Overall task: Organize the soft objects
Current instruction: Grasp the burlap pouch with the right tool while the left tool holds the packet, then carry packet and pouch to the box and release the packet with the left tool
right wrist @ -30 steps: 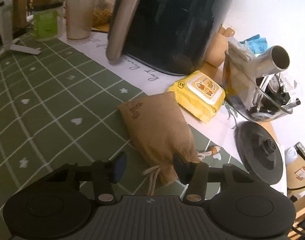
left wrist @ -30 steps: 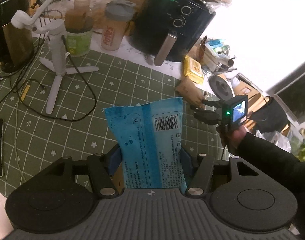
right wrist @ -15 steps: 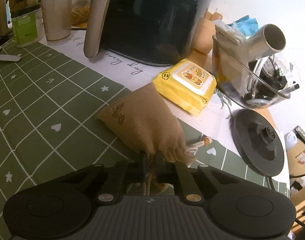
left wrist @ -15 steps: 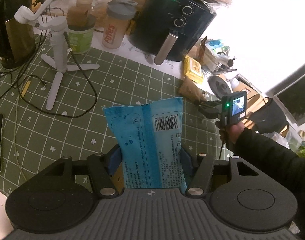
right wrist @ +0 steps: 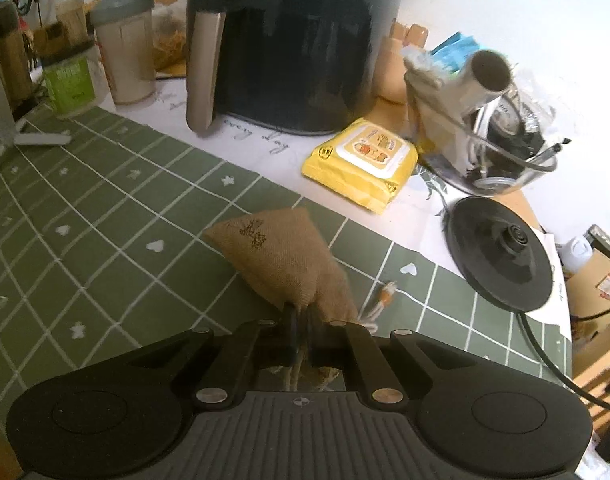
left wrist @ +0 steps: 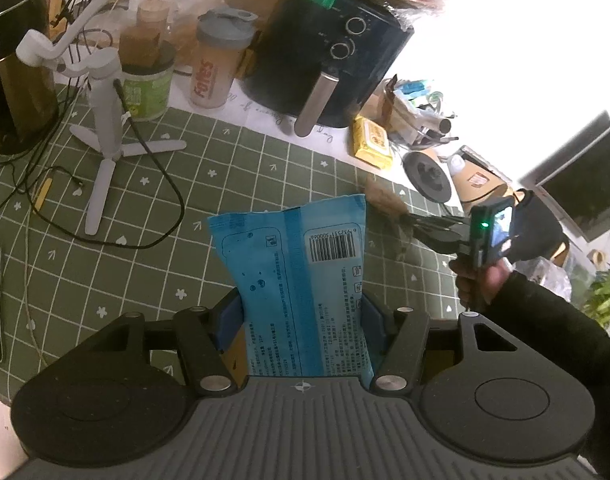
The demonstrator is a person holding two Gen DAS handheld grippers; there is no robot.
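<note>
The left hand-held gripper [left wrist: 301,316] clamps a blue barcoded wipes pack [left wrist: 301,276]; the right hand-held gripper [right wrist: 301,322] pinches a burlap drawstring pouch [right wrist: 281,256]. A shaker bottle [left wrist: 215,66] reads "Fortes".

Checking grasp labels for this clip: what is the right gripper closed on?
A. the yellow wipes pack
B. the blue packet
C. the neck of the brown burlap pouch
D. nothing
C: the right gripper pinches the gathered neck of the brown burlap pouch, its drawstring trailing beside the closed fingers.
</note>
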